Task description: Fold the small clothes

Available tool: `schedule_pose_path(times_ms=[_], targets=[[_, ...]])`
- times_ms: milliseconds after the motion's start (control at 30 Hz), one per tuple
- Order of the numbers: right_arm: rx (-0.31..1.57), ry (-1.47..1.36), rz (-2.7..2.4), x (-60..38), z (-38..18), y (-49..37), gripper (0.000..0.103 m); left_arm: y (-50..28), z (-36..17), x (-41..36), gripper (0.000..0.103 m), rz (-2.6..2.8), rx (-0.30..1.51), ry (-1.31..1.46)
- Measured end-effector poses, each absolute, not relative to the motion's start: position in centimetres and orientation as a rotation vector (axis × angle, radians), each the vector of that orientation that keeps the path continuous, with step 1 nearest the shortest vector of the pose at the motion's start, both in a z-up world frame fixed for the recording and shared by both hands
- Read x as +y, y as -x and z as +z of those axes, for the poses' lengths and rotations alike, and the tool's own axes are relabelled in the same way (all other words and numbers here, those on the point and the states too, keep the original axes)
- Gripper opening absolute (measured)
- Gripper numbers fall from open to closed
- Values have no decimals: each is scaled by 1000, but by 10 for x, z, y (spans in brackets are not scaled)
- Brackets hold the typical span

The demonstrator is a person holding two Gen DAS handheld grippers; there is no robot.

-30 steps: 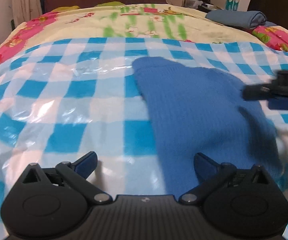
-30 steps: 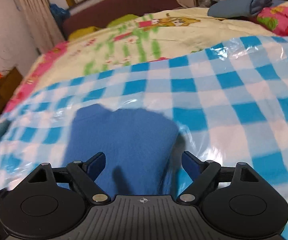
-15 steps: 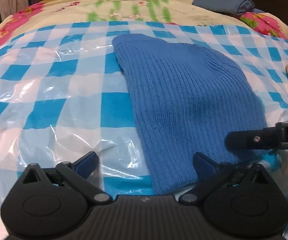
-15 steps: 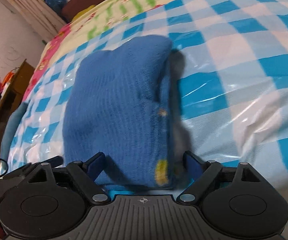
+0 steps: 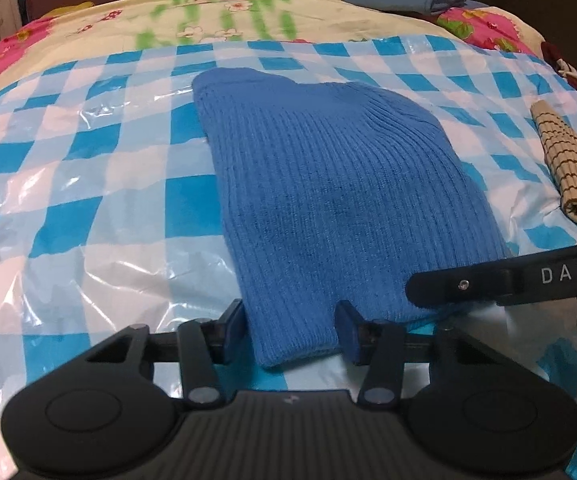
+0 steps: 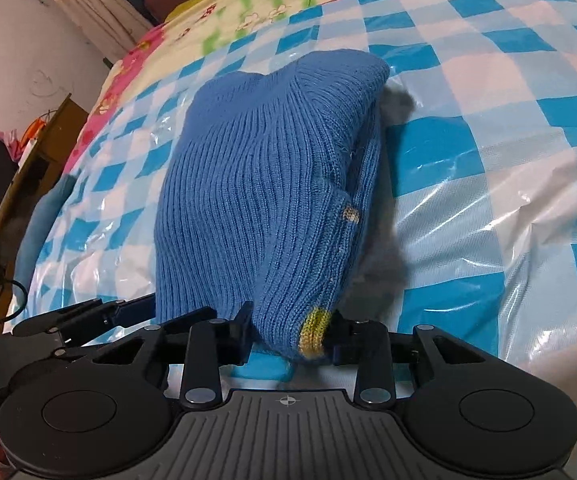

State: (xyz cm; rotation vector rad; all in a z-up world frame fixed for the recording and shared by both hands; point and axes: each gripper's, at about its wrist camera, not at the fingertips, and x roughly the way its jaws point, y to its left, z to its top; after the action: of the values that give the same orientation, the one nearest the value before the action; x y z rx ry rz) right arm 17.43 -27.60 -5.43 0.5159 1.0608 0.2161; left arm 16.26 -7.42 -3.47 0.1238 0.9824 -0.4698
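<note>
Blue ribbed knit, the small garment (image 5: 328,184) lies in the middle of the left wrist frame on the checked plastic sheet (image 5: 88,208) that covers the bed. Your left tool (image 5: 290,330) is narrowed onto its near hem at the bottom centre of that frame, and your right tool (image 6: 288,334) is narrowed onto the neighbouring corner, where a yellow-green patch (image 6: 315,330) shows at the bottom centre of the right wrist frame.

To fold well, I judge you should lift both corners together and level, keeping the hem taut between the tools, then carry it toward the far rounded edge at the top of the frame and lay it down square. On the right side a second layer of knit already hangs loose along the edge; watch that it does not slip out and skew the fold.

Open sheet runs wide to the left and beyond the garment's top. At the right edge of the left wrist frame a striped tan cloth (image 5: 568,176) lies near, so keep your swing clear of it.
</note>
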Motion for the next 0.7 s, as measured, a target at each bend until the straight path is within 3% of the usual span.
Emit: schedule_pose_path(times_ms=[333,700], targets=[[1027,-462,185,-280,-26,-151,48,-146,-24,-71,54,-445,973,-149],[956,-422,165,-276,4,-122,48,-117,7,-79,55,-380,931,-206]])
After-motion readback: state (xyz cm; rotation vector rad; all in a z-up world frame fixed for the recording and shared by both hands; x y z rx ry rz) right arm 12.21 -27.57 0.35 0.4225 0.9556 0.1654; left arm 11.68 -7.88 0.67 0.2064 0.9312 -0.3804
